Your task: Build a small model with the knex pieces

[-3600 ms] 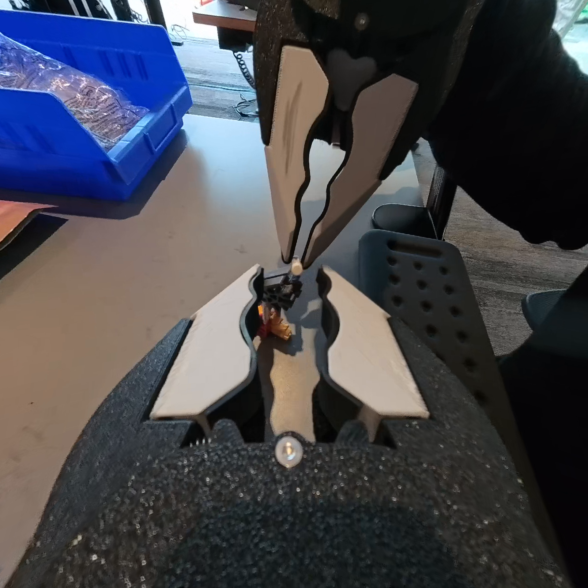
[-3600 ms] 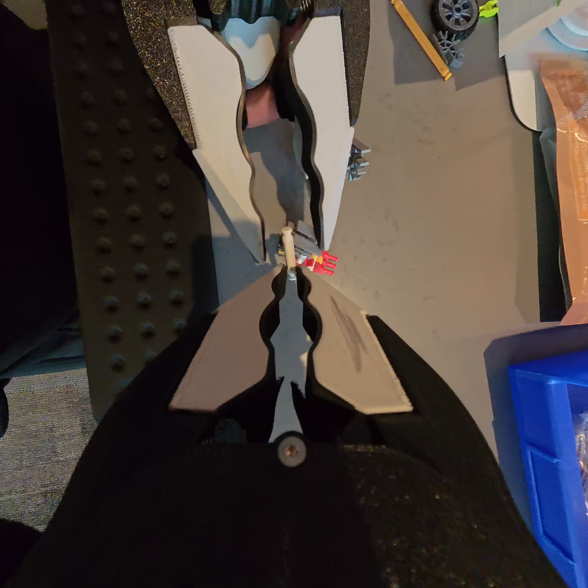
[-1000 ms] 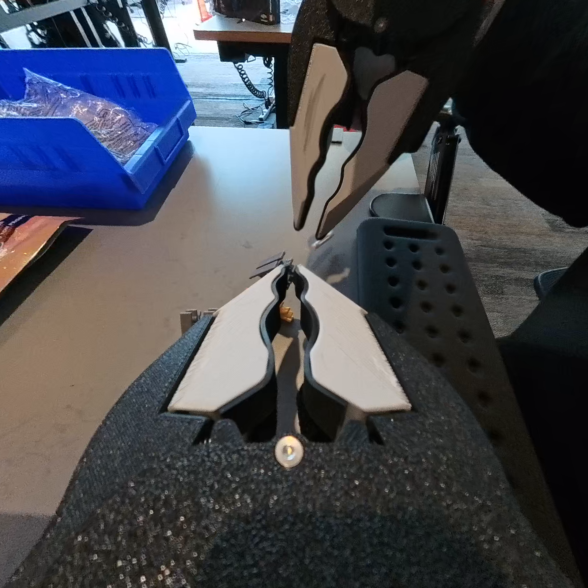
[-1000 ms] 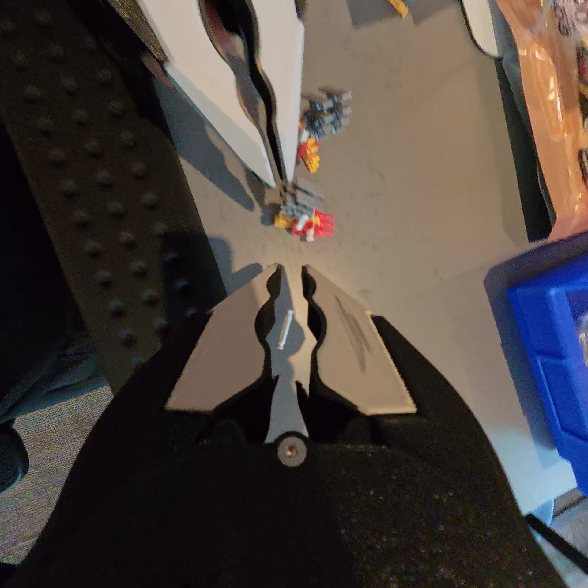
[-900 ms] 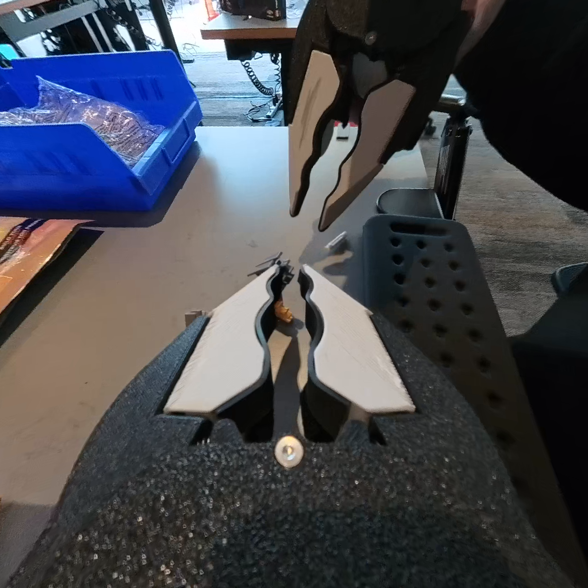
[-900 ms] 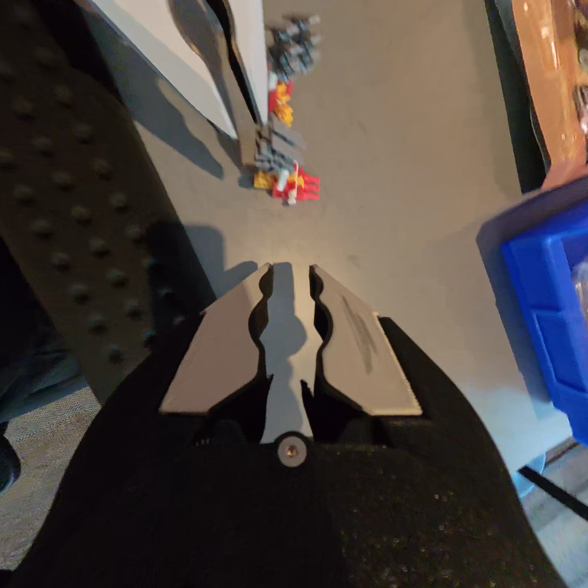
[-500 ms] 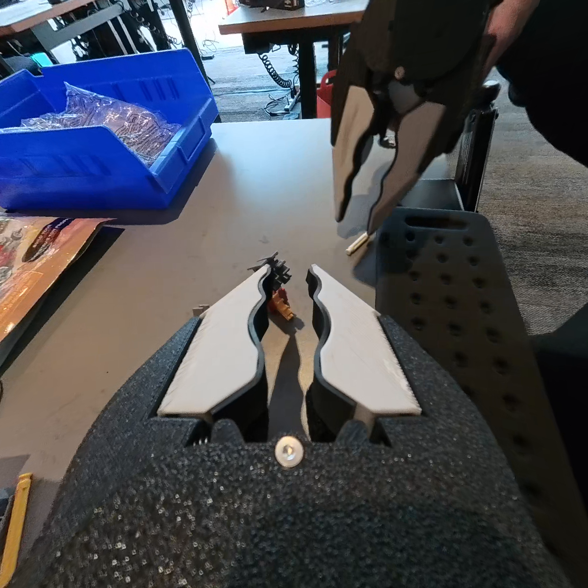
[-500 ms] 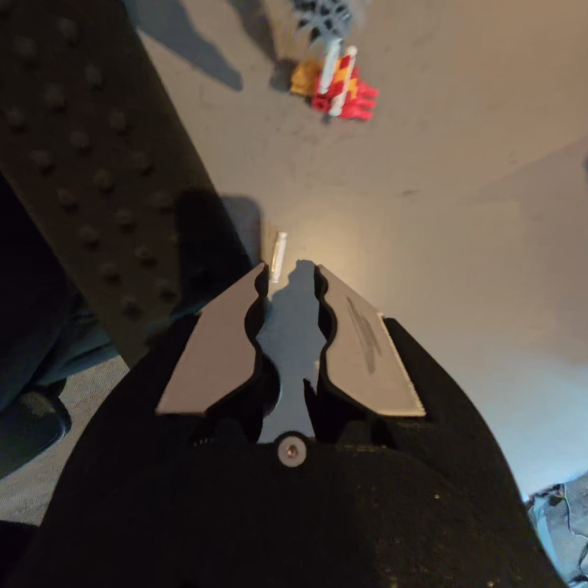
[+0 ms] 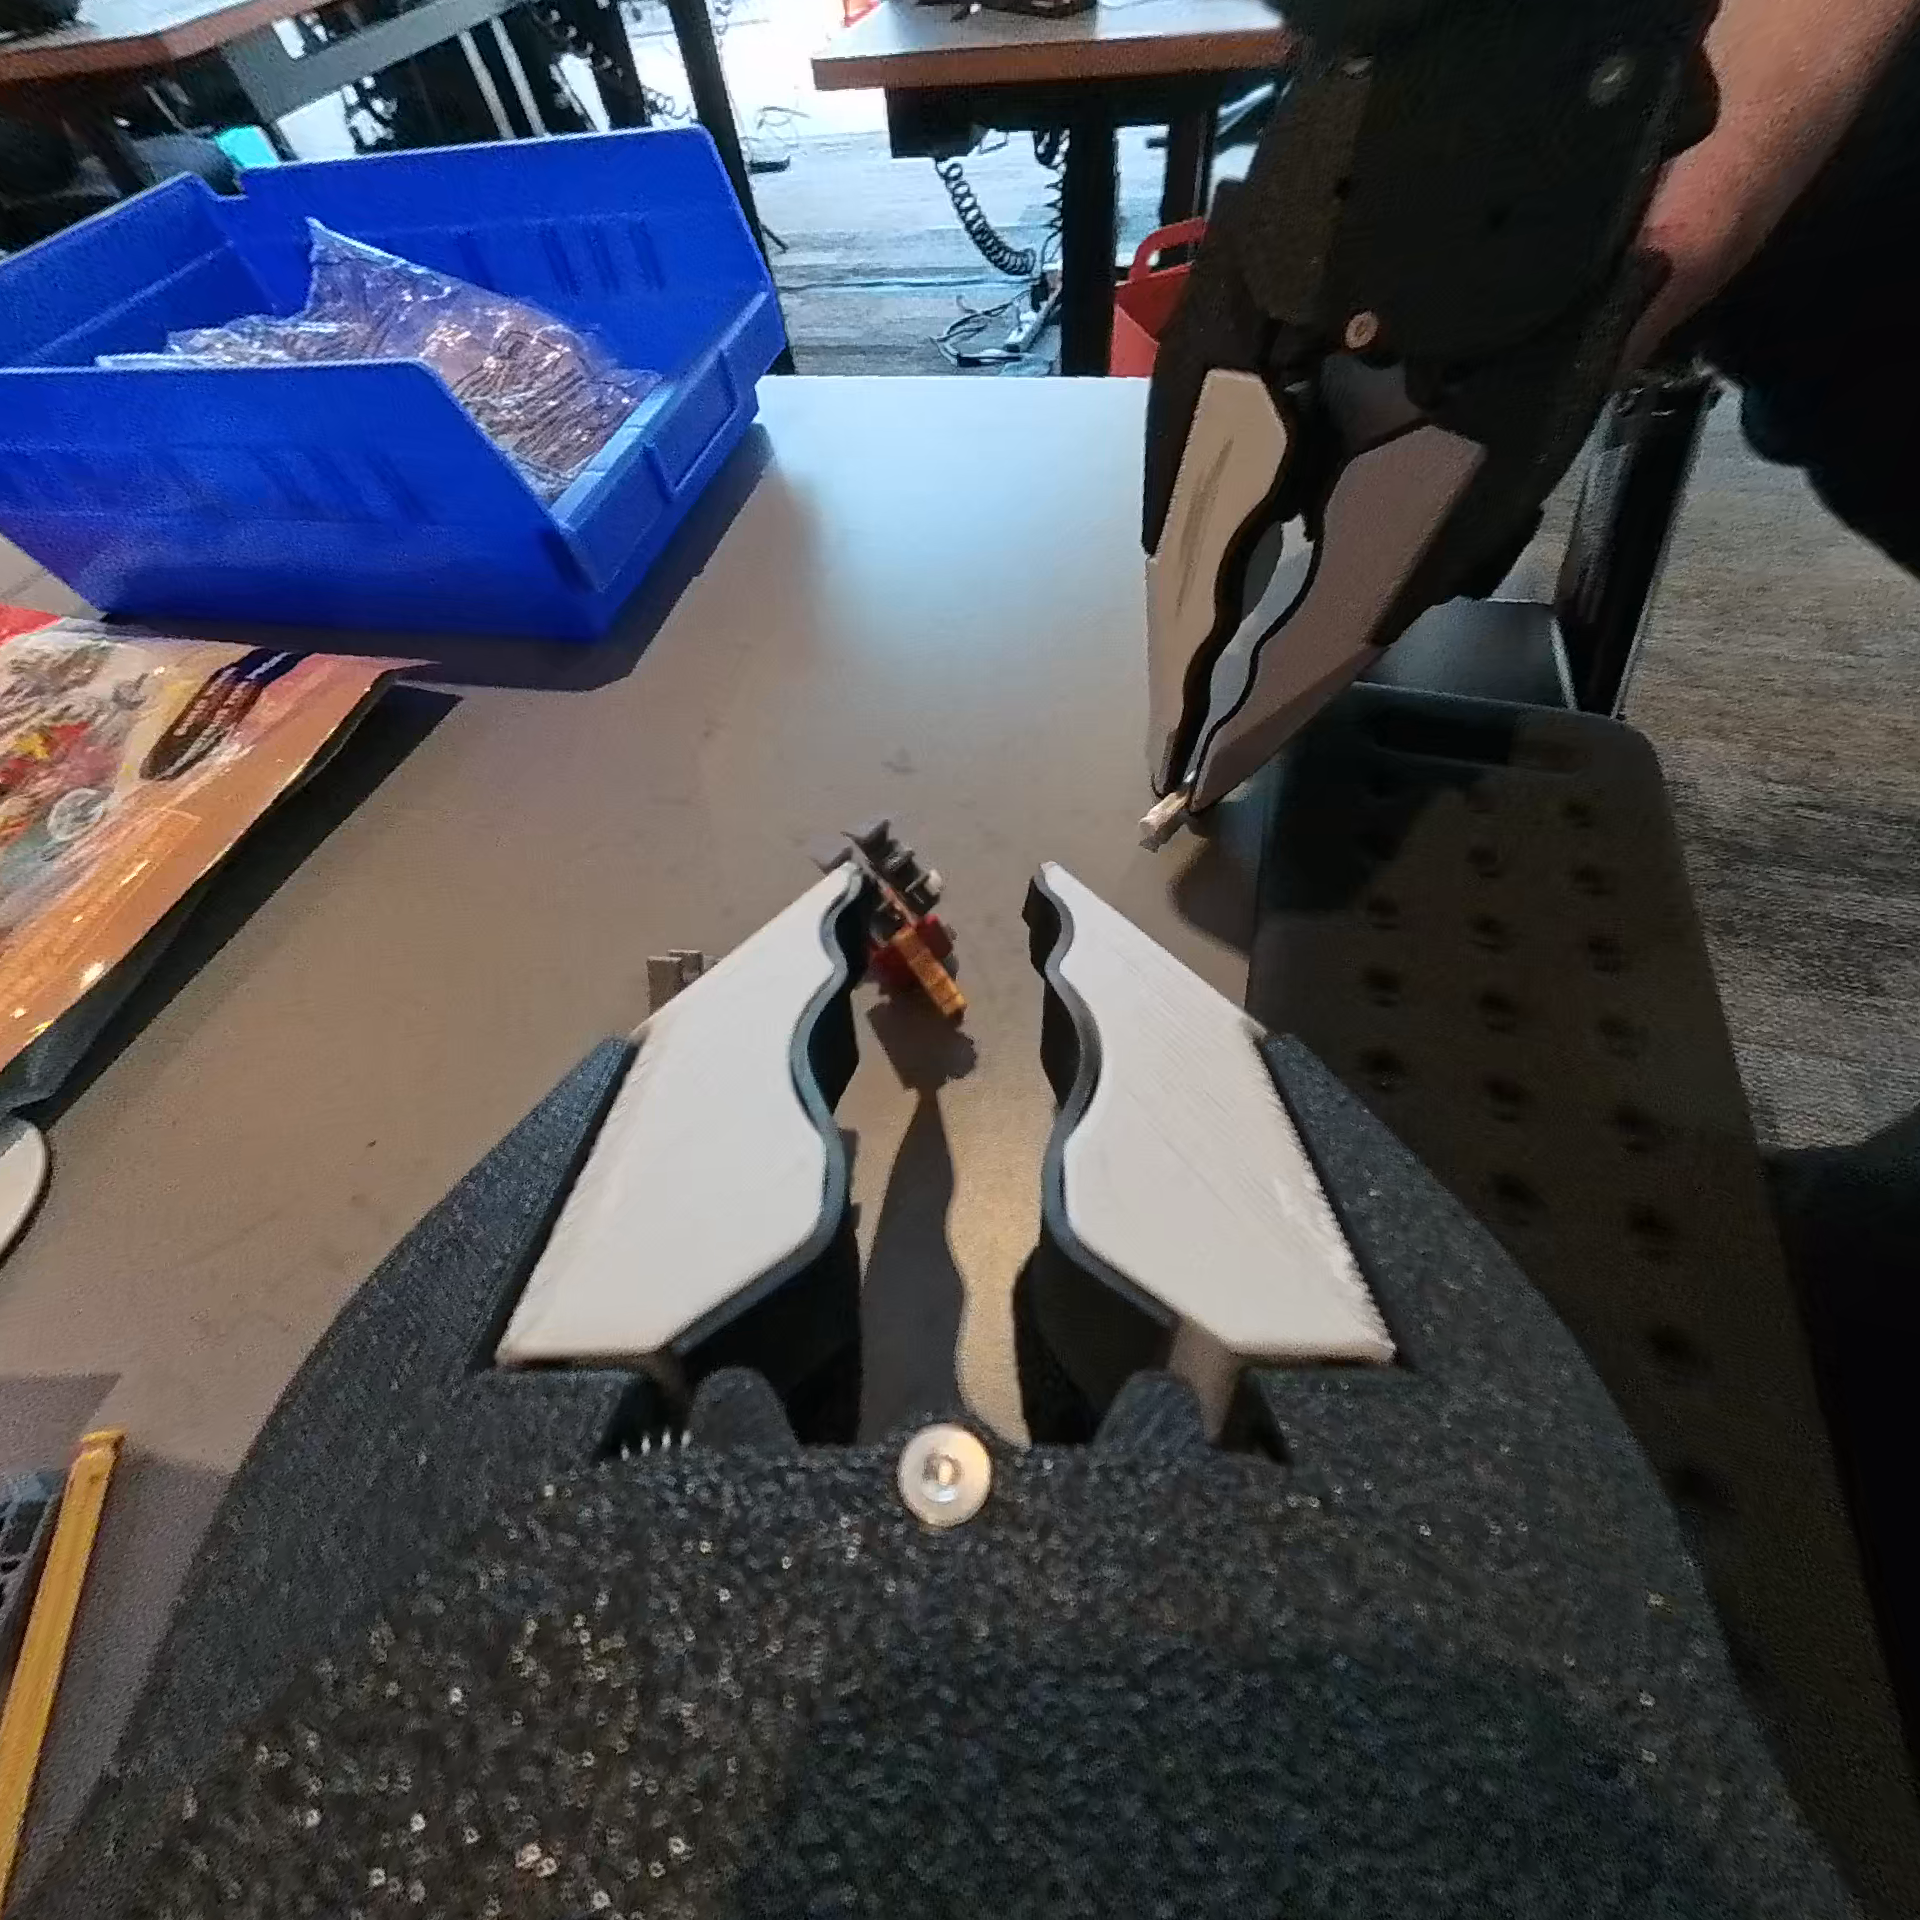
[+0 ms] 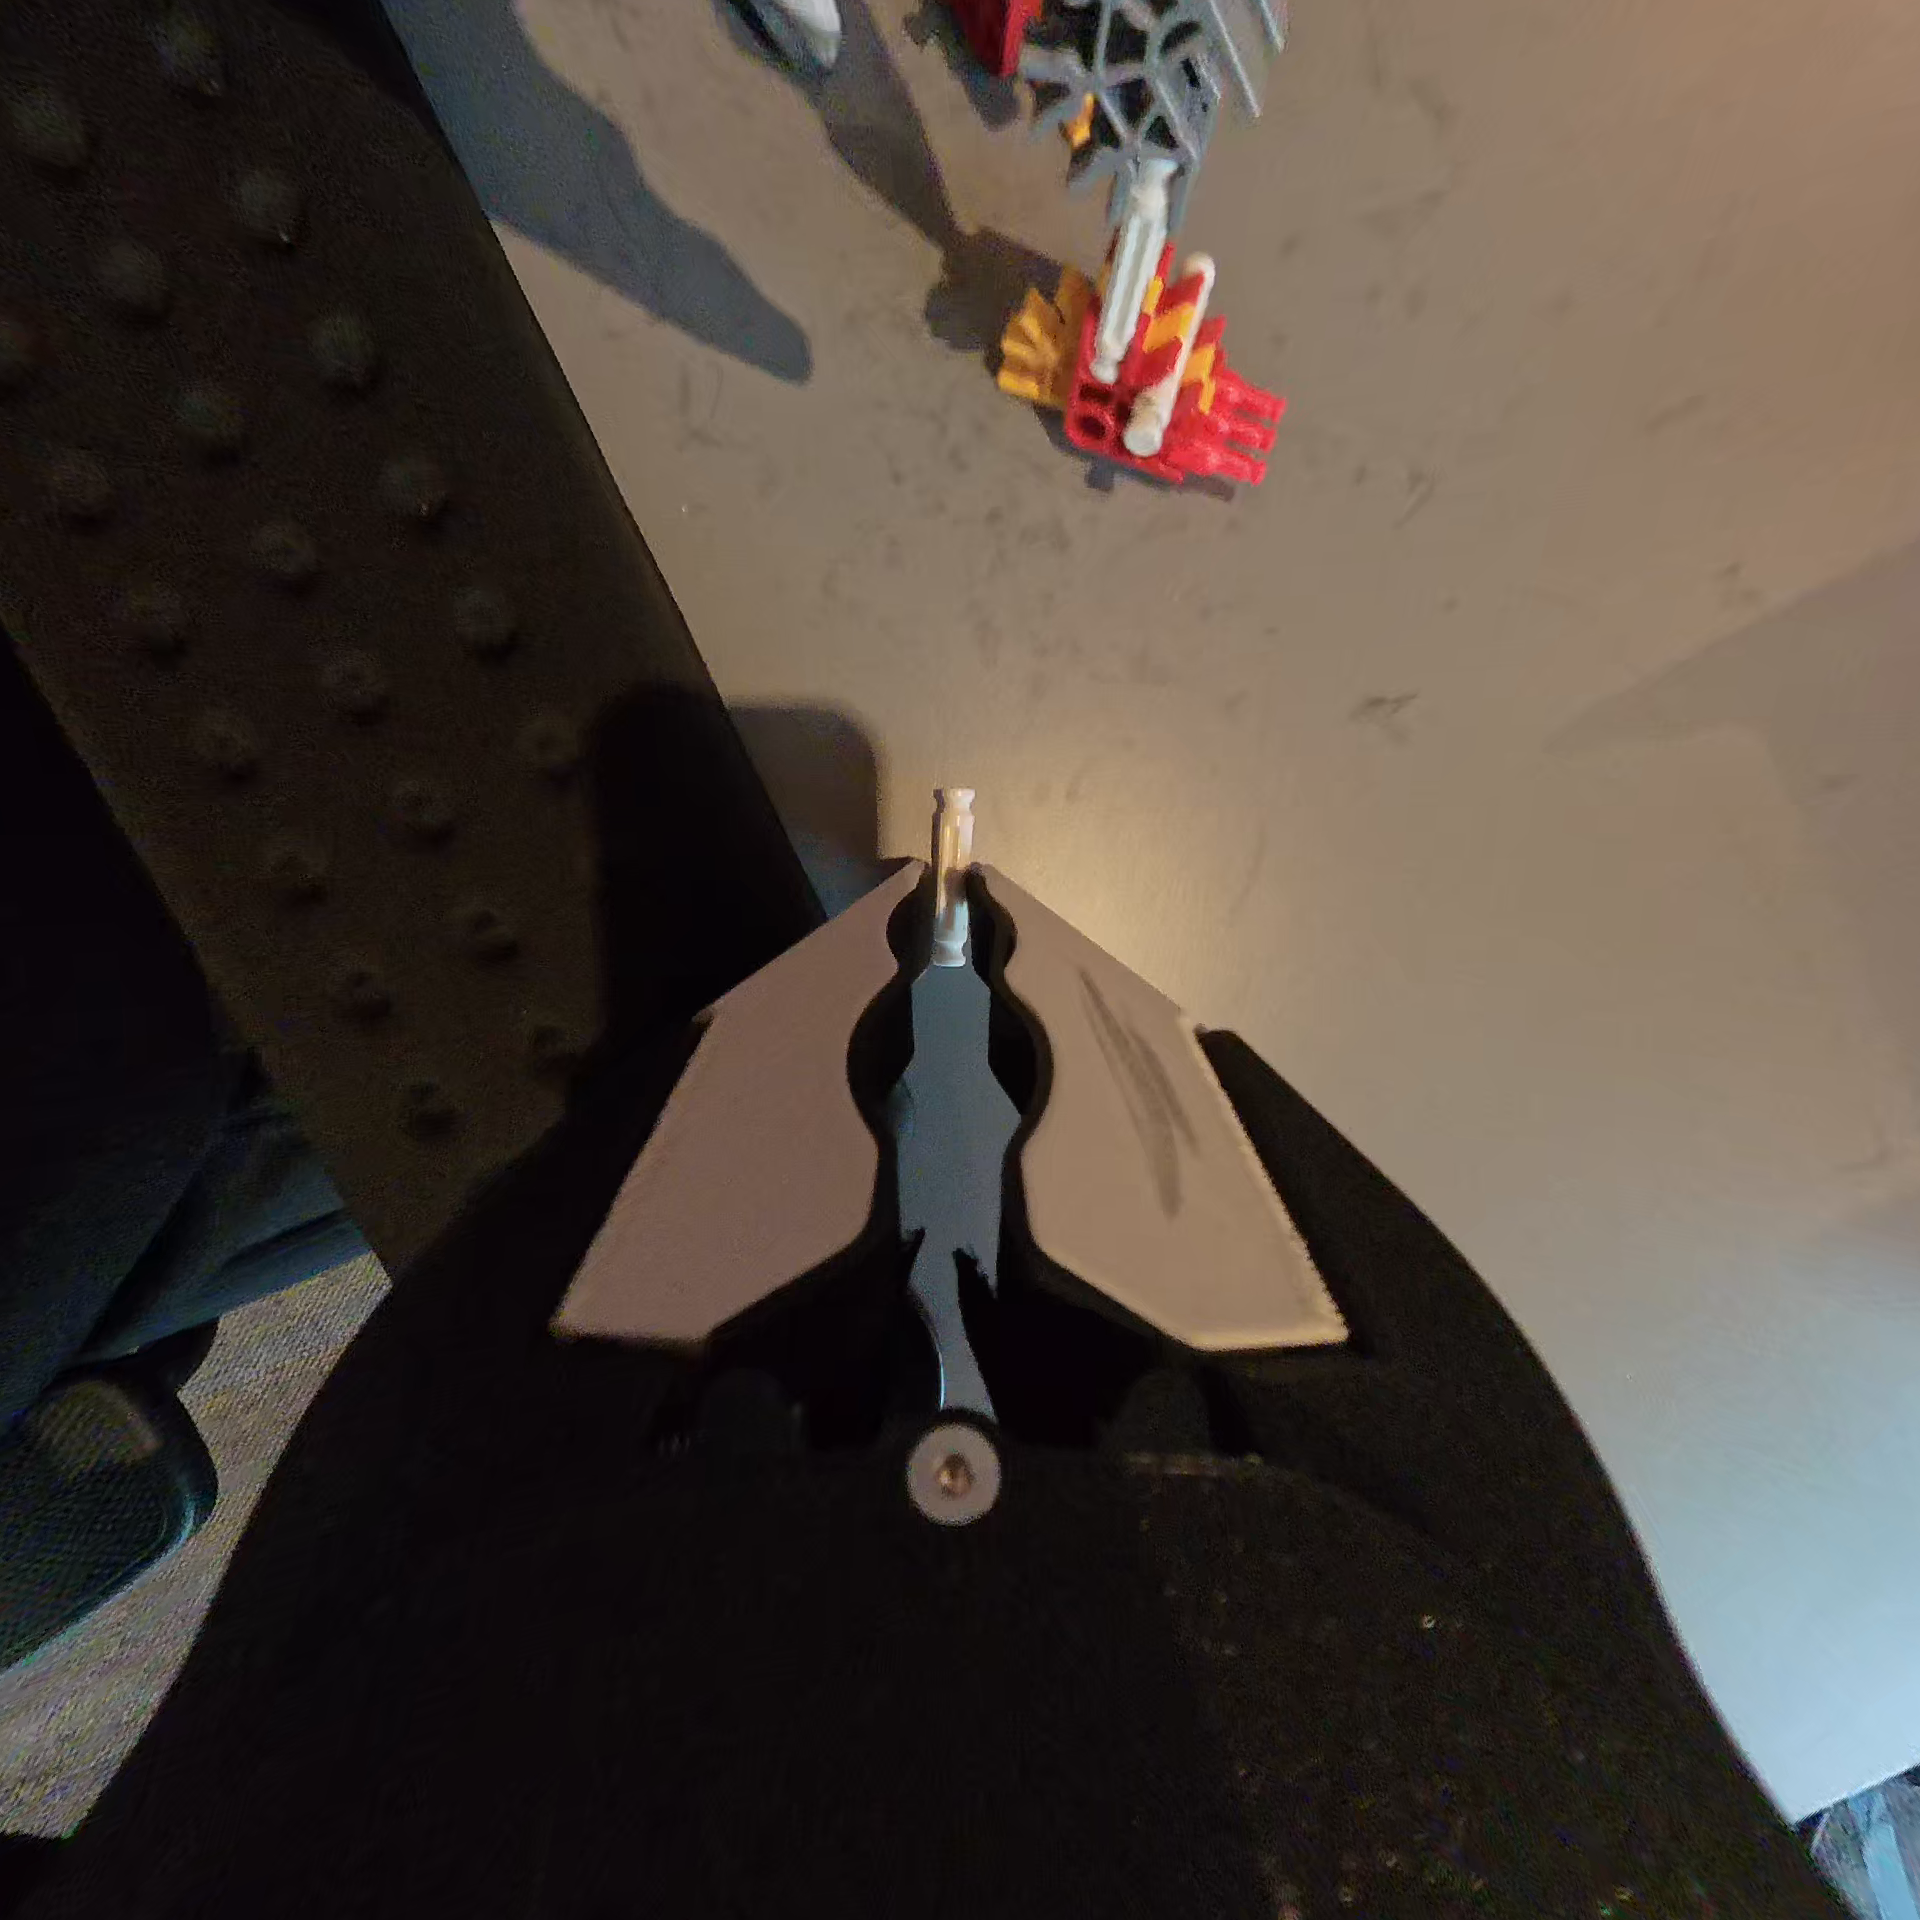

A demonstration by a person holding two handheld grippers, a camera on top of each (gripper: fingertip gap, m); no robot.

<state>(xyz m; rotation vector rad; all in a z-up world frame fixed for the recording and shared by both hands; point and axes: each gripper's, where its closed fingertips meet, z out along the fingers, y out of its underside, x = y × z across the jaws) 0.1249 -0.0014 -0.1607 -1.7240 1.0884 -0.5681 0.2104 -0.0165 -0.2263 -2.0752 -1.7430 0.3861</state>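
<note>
A grey table (image 9: 540, 831) fills both views, with a dark perforated chair back (image 9: 1475, 987) pressed against its edge on the right gripper's side. At the table's far end sits a blue bin (image 9: 312, 499) holding a clear plastic bag (image 9: 468, 364) of parts, and just in front of the bin lies an orange printed packet (image 9: 135, 769). A yellow rod (image 9: 52, 1579) lies at the near left edge. The left gripper (image 9: 943, 899) hangs low over the table with its jaws parted and nothing between them; its left fingertip is just beside a small built-up piece of grey, red and yellow parts (image 9: 906, 925) that rests on the table. In the right wrist view that same piece (image 10: 1132, 343) lies well ahead of the right gripper (image 10: 948, 875), apart from it. The right gripper's jaws are pinched on a short white rod (image 10: 951, 883), which sticks out past the tips and lies close to the table near the chair back; the left wrist view shows the rod's end (image 9: 1162, 824) poking from the tips at the table edge
</note>
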